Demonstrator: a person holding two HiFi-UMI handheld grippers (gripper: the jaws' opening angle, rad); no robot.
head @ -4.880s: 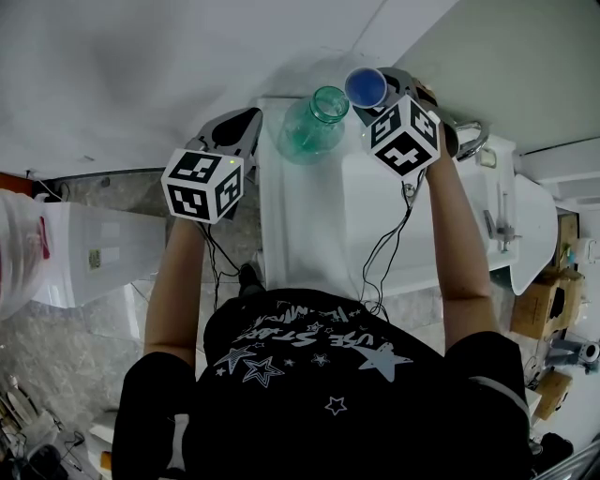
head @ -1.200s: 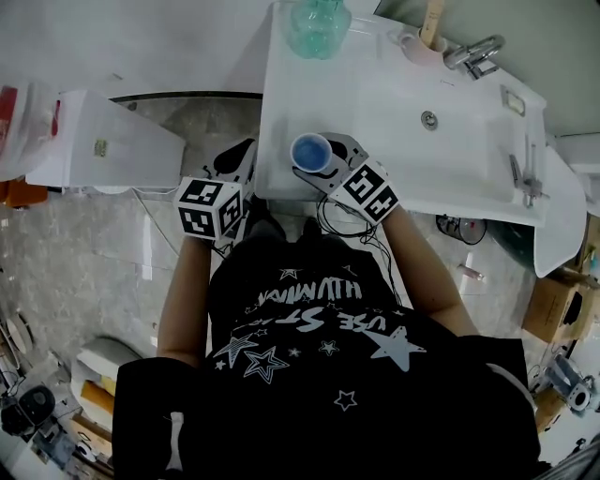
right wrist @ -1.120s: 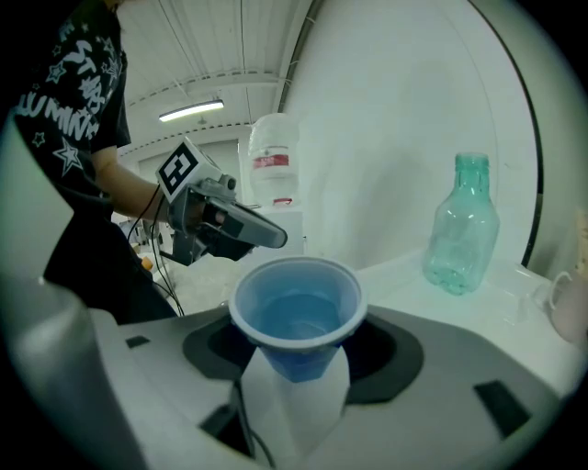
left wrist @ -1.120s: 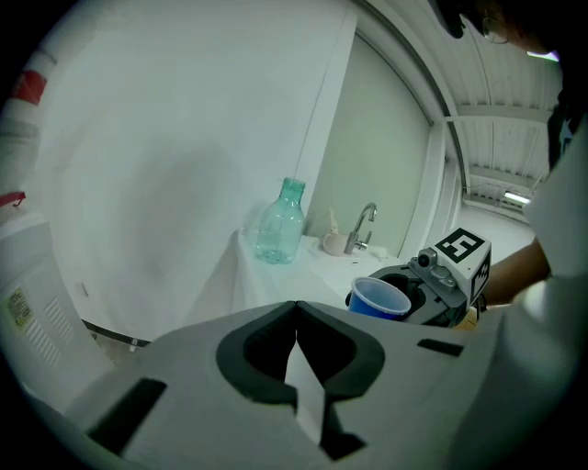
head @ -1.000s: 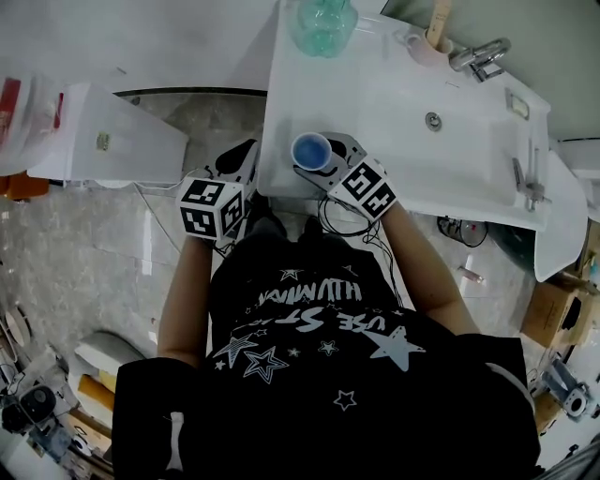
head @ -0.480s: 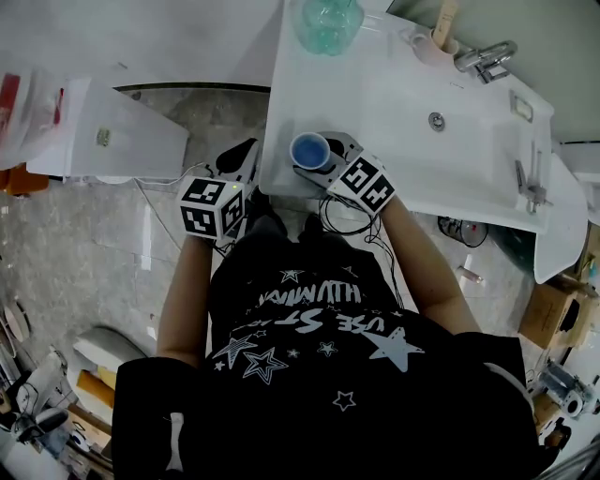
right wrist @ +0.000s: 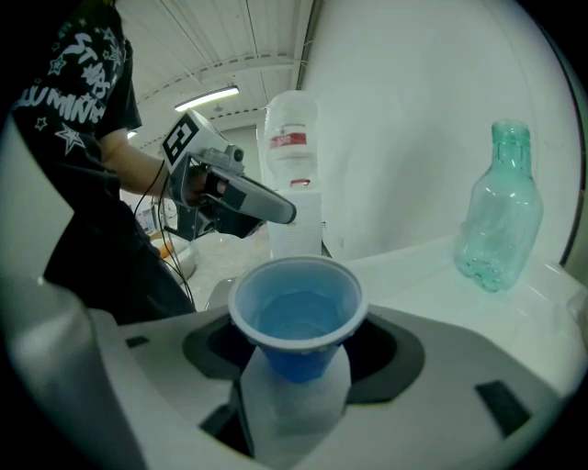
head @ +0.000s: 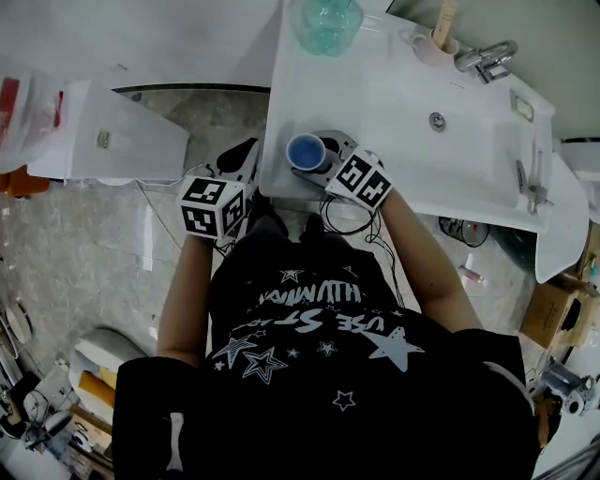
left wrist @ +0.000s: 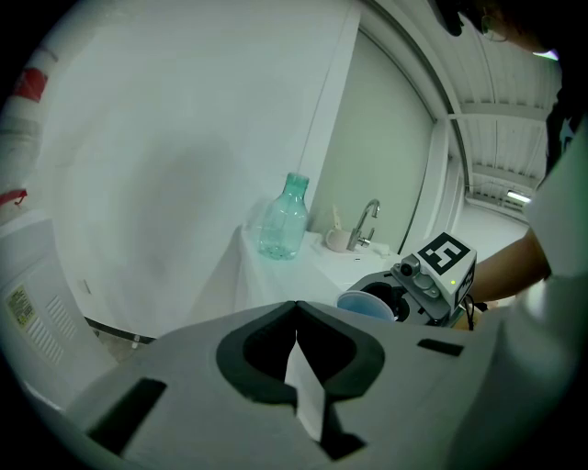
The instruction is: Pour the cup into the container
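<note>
Overhead, the right gripper (head: 315, 157) clasps an upright blue cup (head: 306, 150) near the front edge of the white counter (head: 394, 103), well apart from the green bottle (head: 325, 21) at the back. The left gripper (head: 239, 157) hangs just beside that counter's edge. From the left gripper view, its jaws meet, empty. From the right gripper view, the jaws press the cup's sides.

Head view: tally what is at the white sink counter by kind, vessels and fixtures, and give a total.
Blue plastic cup: 1
Clear green plastic bottle: 1
Pale mug holding a stick: 1
Chrome faucet: 1
Total: 4
</note>
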